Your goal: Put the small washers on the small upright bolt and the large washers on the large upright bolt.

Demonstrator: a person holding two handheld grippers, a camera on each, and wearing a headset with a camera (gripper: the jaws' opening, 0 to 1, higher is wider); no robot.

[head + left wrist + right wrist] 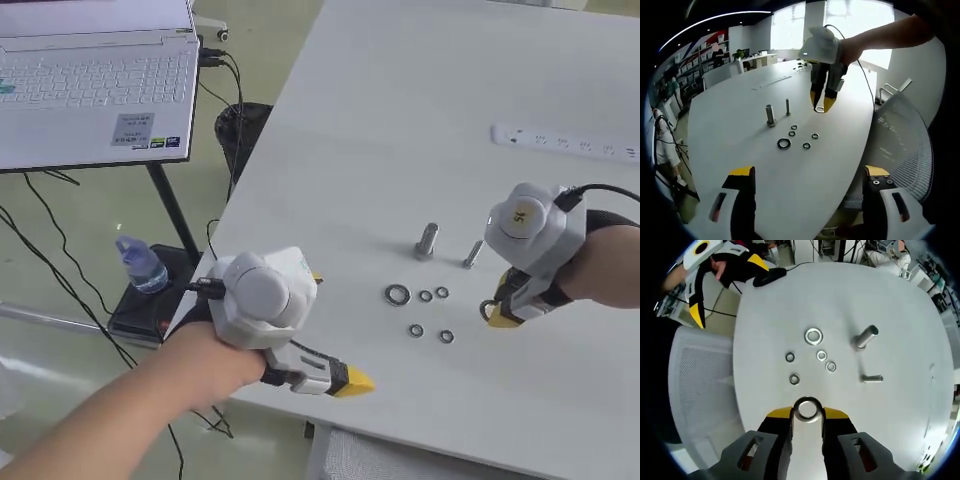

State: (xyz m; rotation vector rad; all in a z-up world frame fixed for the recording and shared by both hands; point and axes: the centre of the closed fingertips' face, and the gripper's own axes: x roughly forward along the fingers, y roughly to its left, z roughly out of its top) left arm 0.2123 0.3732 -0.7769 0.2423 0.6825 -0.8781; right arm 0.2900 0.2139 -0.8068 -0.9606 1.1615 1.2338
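Large washer (807,400) pinched in right gripper (807,412), held above worktop (790,300). Large bolt (866,336) upright, ahead and right of jaws, past small bolt (872,378). Right gripper nearer. Left gripper (808,172) wide open, empty, back at worktop edge.

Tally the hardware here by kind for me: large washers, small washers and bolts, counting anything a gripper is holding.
Large washers: 2, one loose, one in the right gripper
Small washers: 4
Upright bolts: 2
Total: 8
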